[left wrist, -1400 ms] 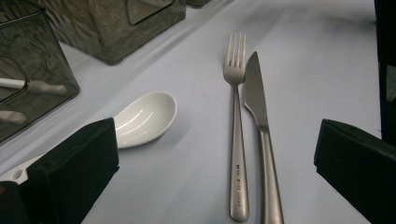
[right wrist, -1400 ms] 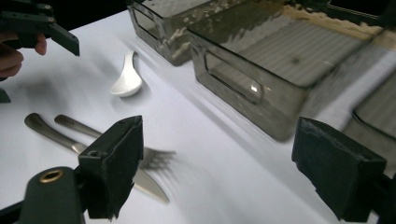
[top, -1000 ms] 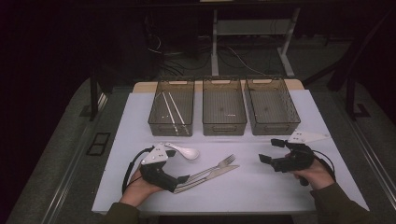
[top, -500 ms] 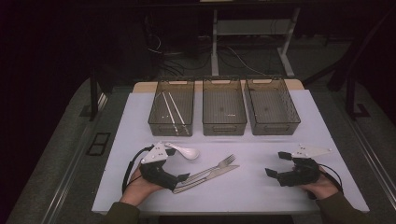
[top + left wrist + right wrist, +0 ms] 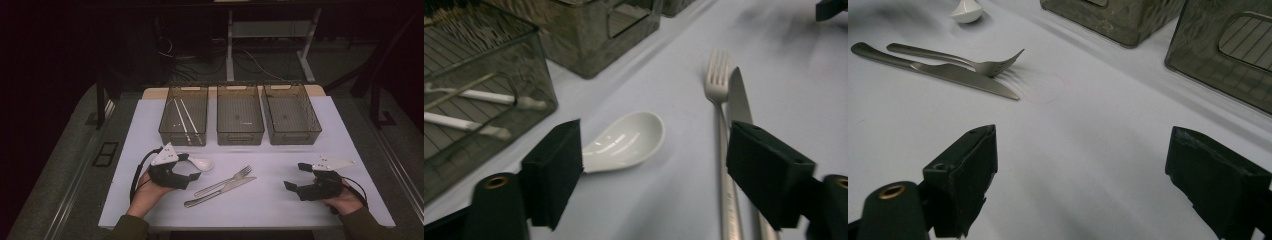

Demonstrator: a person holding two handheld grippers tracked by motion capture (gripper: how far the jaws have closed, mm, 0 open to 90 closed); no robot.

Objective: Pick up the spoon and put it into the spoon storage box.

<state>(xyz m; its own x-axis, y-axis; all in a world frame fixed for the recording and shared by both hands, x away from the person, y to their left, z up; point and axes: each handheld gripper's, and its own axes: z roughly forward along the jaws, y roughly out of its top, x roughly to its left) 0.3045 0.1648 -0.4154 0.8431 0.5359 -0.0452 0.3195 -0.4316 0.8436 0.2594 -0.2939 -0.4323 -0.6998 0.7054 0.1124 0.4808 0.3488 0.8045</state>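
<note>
A white ceramic spoon (image 5: 201, 163) lies on the white table cover, bowl to the right. My left gripper (image 5: 194, 167) sits at it. Its jaws have just been closing and still stand apart. In the left gripper view the spoon (image 5: 624, 140) lies between the jaws of the left gripper (image 5: 659, 170), its handle end tucked behind the left one, and the right jaw is clear of it. A steel fork (image 5: 227, 180) and knife (image 5: 220, 191) lie side by side in the middle. My right gripper (image 5: 296, 176) rests open at the right with nothing between its fingers.
Three dark see-through bins stand in a row at the back: the left bin (image 5: 183, 136) holds white chopsticks (image 5: 181, 119); the middle bin (image 5: 240, 136) and right bin (image 5: 295, 136) look bare. The white cover (image 5: 260, 210) ends close in front of both hands.
My right gripper came toward the near edge of the table, then stayed put. My left hand has kept its place at the spoon.
</note>
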